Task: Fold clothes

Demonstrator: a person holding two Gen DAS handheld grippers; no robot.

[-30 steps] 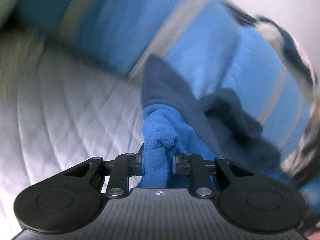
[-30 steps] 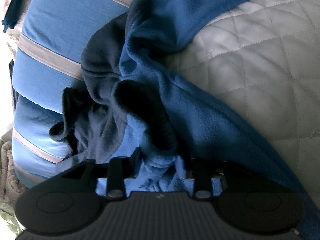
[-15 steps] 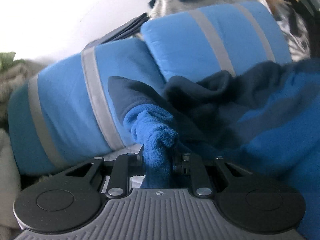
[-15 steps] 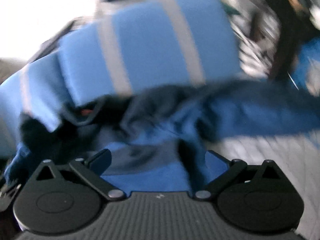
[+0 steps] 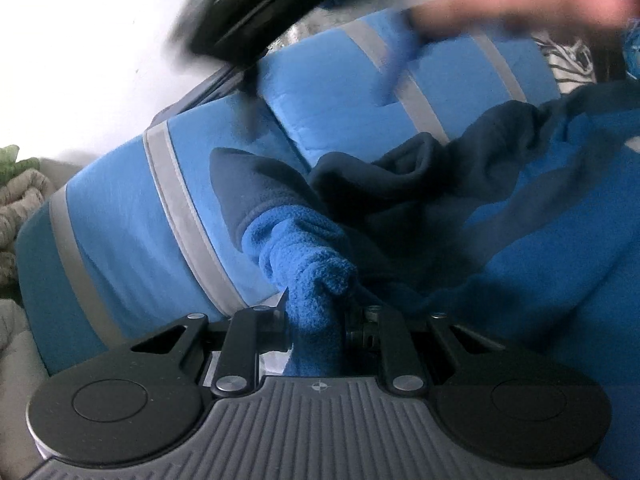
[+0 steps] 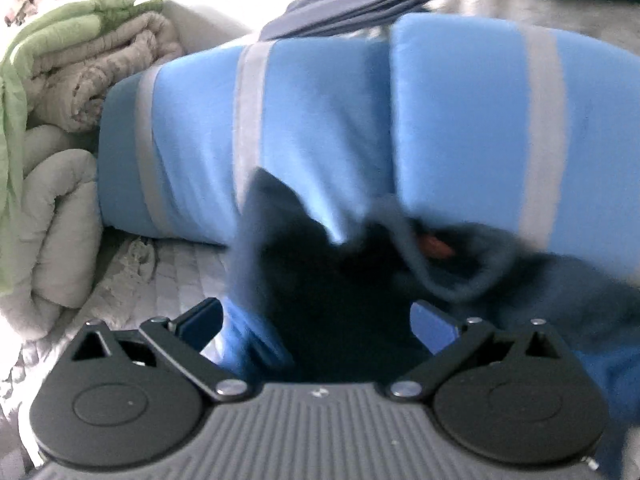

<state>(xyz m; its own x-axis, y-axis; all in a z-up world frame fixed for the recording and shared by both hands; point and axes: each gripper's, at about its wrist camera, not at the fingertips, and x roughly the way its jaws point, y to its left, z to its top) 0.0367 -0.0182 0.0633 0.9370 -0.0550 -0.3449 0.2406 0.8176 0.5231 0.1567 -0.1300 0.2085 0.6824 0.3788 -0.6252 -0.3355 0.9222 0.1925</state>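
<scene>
A blue and navy fleece garment (image 5: 520, 216) lies bunched on the bed in front of two blue pillows with grey stripes (image 5: 128, 216). My left gripper (image 5: 316, 316) is shut on a bright blue fold of the fleece, which sticks up between its jaws. In the right wrist view my right gripper (image 6: 320, 328) is open, its jaws spread wide with the dark part of the fleece (image 6: 320, 280) lying between them. The right gripper body and the person's hand pass blurred across the top of the left wrist view.
A white quilted bedspread (image 6: 168, 276) lies under the garment. Folded beige and green blankets (image 6: 72, 64) are stacked at the left. A dark folded item (image 6: 352, 8) rests behind the pillows against the white wall.
My right gripper has let go of the fleece and opened, then moved up and left over the pillows. My left gripper stays shut on the blue fold.
</scene>
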